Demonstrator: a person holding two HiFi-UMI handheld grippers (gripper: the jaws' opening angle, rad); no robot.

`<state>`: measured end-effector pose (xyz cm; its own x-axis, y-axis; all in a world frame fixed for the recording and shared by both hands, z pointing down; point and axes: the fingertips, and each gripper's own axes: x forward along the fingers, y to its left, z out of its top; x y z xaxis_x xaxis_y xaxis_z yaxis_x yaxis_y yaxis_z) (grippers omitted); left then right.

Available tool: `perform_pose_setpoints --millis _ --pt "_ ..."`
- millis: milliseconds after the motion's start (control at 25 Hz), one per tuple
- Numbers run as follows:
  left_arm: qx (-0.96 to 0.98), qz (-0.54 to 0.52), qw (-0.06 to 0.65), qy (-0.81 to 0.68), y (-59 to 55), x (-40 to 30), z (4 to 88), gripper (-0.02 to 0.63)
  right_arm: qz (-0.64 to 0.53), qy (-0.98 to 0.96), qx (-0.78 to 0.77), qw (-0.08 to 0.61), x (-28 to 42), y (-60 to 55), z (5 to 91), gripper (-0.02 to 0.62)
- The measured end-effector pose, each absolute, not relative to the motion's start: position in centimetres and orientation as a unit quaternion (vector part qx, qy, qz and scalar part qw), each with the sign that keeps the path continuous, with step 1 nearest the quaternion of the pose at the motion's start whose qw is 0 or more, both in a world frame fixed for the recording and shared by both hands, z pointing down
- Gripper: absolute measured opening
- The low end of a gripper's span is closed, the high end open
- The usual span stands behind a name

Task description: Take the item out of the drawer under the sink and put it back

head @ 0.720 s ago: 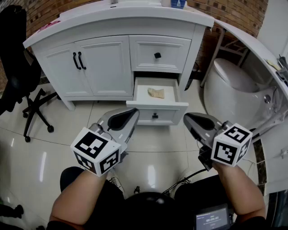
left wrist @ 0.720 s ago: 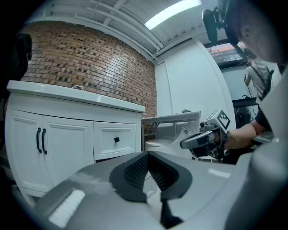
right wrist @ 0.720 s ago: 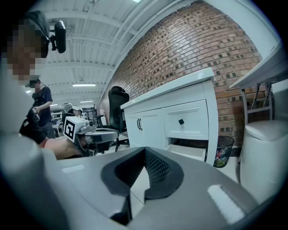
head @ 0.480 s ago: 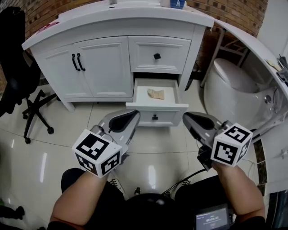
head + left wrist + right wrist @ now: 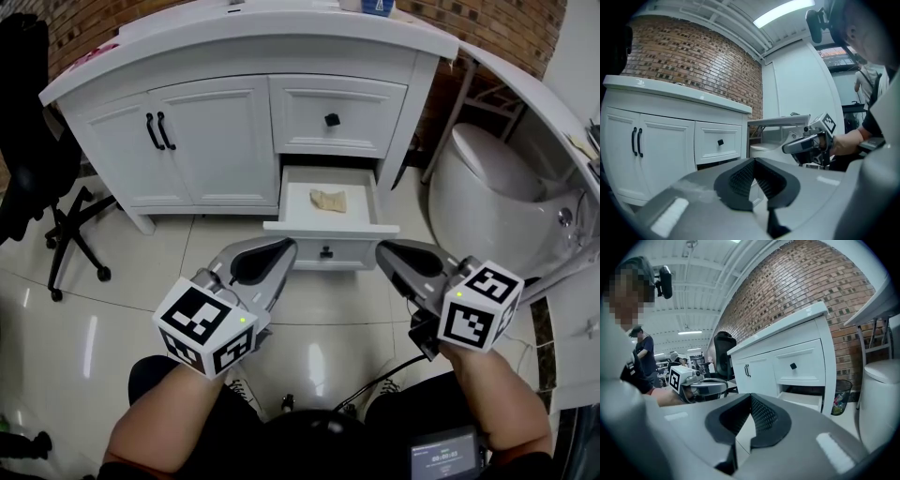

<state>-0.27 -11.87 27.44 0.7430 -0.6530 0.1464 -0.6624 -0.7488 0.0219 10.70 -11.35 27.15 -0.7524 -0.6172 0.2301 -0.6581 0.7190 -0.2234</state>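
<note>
The lower drawer [image 5: 330,228] of the white sink cabinet stands pulled open. A small beige crumpled item [image 5: 327,199] lies inside it. My left gripper [image 5: 281,249] hovers above the floor just in front of the drawer's left corner, shut and holding nothing. My right gripper [image 5: 384,252] is level with it off the drawer's right corner, also shut and holding nothing. In the left gripper view the jaws [image 5: 753,160] meet at their tips, with the right gripper [image 5: 806,143] beyond. In the right gripper view the jaws [image 5: 750,397] meet too, and the open drawer [image 5: 802,401] shows behind.
Above the open drawer is a shut drawer with a black knob [image 5: 331,119]. Left of it are double doors with black handles [image 5: 157,130]. A white toilet [image 5: 487,192] stands at the right, a black office chair [image 5: 42,178] at the left, and a bin [image 5: 840,397] beside the cabinet.
Both grippers stay shut and hold their place before the drawer. The left one has drifted slightly right and the head view has shifted a little. The item has not moved.
</note>
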Motion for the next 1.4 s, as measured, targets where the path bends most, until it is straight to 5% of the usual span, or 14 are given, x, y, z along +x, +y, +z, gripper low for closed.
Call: perform_pose_setpoints --millis 920,1400 --pt "0.934 0.078 0.063 -0.344 -19.5 -0.9 31.1 0.005 0.142 -0.912 0.37 0.105 11.1 -19.5 30.6 0.008" --pt "0.94 0.087 0.066 -0.324 -19.1 0.6 31.3 0.005 0.083 -0.905 0.355 0.219 10.0 -25.4 31.7 0.009"
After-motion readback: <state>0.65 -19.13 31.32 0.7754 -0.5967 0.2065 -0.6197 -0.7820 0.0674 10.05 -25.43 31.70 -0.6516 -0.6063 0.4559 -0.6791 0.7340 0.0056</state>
